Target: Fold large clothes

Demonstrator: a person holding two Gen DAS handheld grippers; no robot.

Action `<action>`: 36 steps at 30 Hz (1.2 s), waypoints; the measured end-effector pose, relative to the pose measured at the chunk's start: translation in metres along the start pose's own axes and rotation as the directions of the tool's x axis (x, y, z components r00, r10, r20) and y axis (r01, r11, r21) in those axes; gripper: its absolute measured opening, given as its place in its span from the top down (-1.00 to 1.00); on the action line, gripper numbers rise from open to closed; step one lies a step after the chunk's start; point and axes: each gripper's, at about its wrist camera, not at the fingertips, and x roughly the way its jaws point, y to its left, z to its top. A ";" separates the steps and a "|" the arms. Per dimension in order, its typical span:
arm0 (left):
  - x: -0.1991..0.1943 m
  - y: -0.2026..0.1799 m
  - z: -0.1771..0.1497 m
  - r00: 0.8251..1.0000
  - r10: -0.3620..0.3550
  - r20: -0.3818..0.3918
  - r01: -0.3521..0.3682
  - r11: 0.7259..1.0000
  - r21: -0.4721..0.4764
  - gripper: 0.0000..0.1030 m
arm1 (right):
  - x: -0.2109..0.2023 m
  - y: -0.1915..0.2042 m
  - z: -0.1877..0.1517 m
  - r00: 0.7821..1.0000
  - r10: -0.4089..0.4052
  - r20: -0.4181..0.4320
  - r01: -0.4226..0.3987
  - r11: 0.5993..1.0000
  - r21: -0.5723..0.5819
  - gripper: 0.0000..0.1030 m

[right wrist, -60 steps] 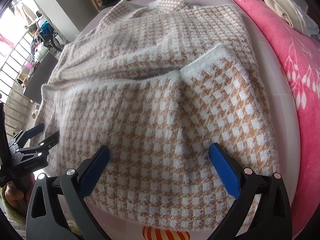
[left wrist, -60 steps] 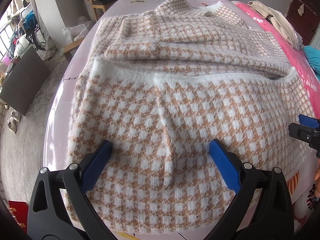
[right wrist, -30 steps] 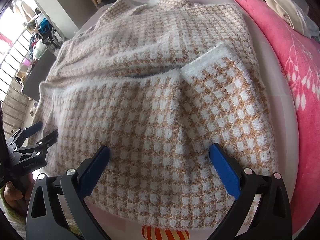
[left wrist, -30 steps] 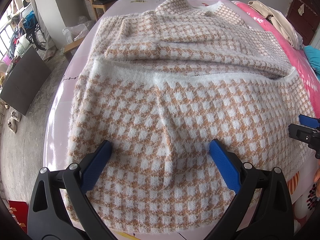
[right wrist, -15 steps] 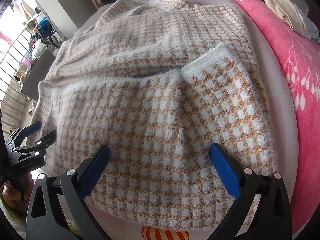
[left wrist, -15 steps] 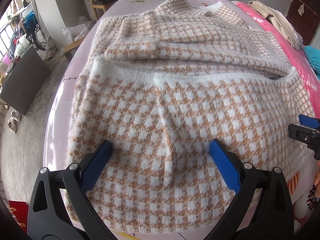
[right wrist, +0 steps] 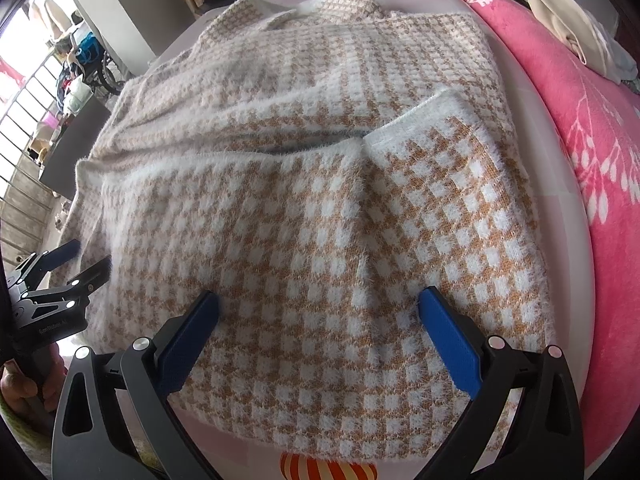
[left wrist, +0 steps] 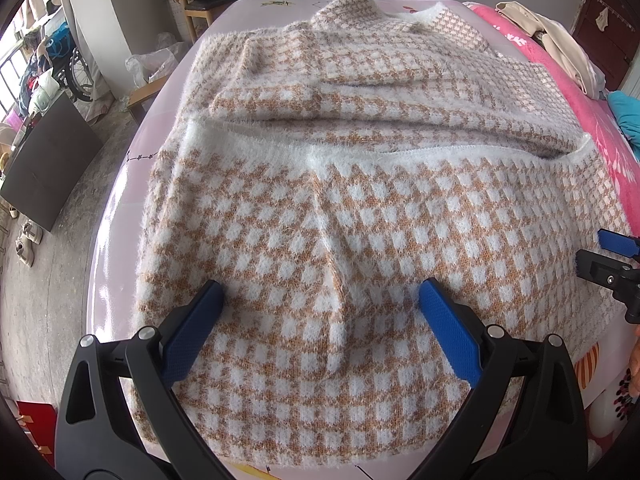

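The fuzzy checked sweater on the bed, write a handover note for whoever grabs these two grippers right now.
Left gripper: jaws open, empty, over the near part of the fuzzy tan-and-white checked sweater.
Right gripper: jaws open, empty, over the sweater's near right part.
Sweater lies on the pale pink bed sheet, collar at the far end, beside the bright pink blanket.
Done: the near part is folded up over the middle, white trim edge across.
Left: probably another fold toward the collar, then tidy the edges.
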 end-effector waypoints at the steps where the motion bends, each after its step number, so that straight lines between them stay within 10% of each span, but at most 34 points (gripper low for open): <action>1: 0.000 0.000 0.000 1.000 0.000 0.000 0.000 1.000 0.000 -0.84 | 0.000 0.000 0.000 1.000 0.000 0.000 0.000 1.000 -0.001 -0.88; 36: 0.000 0.000 0.000 1.000 0.011 -0.022 -0.012 1.000 -0.020 -0.85 | -0.002 0.001 -0.002 1.000 0.001 0.013 -0.001 1.000 -0.006 -0.88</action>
